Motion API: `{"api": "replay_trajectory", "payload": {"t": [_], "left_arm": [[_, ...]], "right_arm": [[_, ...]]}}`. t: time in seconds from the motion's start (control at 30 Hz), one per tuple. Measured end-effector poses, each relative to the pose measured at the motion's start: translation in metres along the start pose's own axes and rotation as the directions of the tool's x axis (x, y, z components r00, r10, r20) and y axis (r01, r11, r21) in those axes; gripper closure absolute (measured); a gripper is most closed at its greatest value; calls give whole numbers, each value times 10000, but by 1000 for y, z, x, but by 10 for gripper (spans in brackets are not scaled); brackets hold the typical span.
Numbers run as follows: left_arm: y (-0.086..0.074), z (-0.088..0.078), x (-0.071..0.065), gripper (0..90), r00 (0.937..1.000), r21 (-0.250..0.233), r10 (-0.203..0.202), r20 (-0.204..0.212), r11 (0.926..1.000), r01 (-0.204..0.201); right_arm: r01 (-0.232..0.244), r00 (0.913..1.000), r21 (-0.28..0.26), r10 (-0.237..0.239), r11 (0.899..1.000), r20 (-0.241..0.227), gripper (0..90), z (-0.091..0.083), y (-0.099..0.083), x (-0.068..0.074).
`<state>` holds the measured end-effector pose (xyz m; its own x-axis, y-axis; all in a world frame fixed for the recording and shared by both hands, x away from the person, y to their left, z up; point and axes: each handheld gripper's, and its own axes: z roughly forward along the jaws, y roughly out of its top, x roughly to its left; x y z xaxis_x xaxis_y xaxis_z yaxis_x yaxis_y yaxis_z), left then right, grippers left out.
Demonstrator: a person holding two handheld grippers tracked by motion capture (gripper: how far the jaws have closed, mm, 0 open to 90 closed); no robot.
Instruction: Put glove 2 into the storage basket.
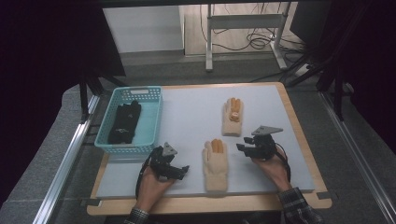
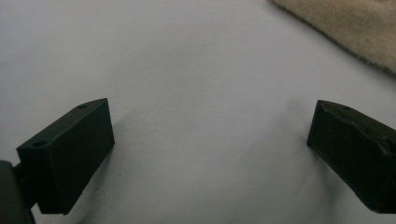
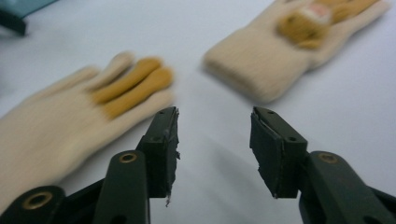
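A blue basket holding black gloves sits beyond and to the left of the left tool. The left tool rests low on the table, its jaws spread wide with nothing between them. The near cream glove lies flat between both tools, just beside each. The far cream glove lies beyond the right tool. The right tool's jaws stand apart and empty, clear of both gloves.

Readable text: none on any surface.
Labels, brands, numbers: none legible.
Black fabric in basket: pale marks, too small to read.
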<state>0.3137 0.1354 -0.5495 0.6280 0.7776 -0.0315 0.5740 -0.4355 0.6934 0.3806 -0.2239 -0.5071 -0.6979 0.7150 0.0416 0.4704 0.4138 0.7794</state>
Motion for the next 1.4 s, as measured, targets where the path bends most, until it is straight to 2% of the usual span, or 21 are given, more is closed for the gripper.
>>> {"api": "replay_trajectory", "payload": {"t": [0.03, 0.17, 0.2, 0.37, 0.4, 0.47, 0.5, 0.73, 0.8, 0.93, 1.13, 1.23, 1.27, 1.4], "left_arm": [[0, 0, 0, 10, 10000, -1, -3, 0, 10000, 3], [0, 0, 0, 10, 10000, 2, -2, 1, 10000, 2], [0, 0, 0, 10, 10000, -4, -2, -3, 10000, 2], [0, 0, 0, 10, 10000, -3, 2, 0, 10000, -2], [0, 0, 0, 10, 10000, 0, 1, 1, 10000, -1], [0, 0, 0, 10, 10000, 0, 2, 2, 10000, -2], [0, 0, 0, 10, 10000, -1, 1, 2, 10000, -1], [0, 0, 0, 10, 10000, 1, 0, 5, 10000, 0], [0, 0, 0, 10, 10000, 0, -2, 9, 10000, 2], [0, 0, 0, 9, 10000, 8, -5, 13, 10000, 5], [0, 0, 0, 9, 10000, 8, -4, 17, 10000, 4], [0, 0, 0, 9, 10000, 11, -9, 22, 10000, 9], [0, 0, 0, 9, 10000, 11, -9, 20, 10000, 9], [0, 0, 0, 9, 10000, 10, -5, 15, 10000, 5]], "right_arm": [[-119, 9998, -21, 120, 9999, 157, 479, 5, 9, -11], [-58, 9993, -135, 63, 9999, 359, 476, 12, 20, -22], [-36, 9991, -218, 45, 9998, 415, 480, 19, 29, -30], [120, 9983, -108, -114, 9999, 572, 500, 32, 43, -42], [142, 9985, -136, -135, 9998, 535, 514, 39, 50, -48], [123, 9985, -150, -115, 9998, 544, 516, 41, 52, -50], [105, 9984, -243, -92, 9996, 550, 515, 48, 57, -56], [526, 9960, -65, -520, 9986, 720, 459, 70, 64, -65], [603, 9955, 215, -617, 9980, 725, 428, 81, 63, -69], [549, 9951, 262, -569, 9981, 811, 394, 90, 61, -70], [349, 9948, 386, -384, 9986, 938, 394, 99, 61, -74], [271, 9956, 559, -320, 9981, 883, 441, 104, 63, -76], [248, 9956, 634, -304, 9977, 890, 521, 105, 64, -74], [175, 9947, 818, -257, 9965, 997, 568, 105, 67, -72]]}}
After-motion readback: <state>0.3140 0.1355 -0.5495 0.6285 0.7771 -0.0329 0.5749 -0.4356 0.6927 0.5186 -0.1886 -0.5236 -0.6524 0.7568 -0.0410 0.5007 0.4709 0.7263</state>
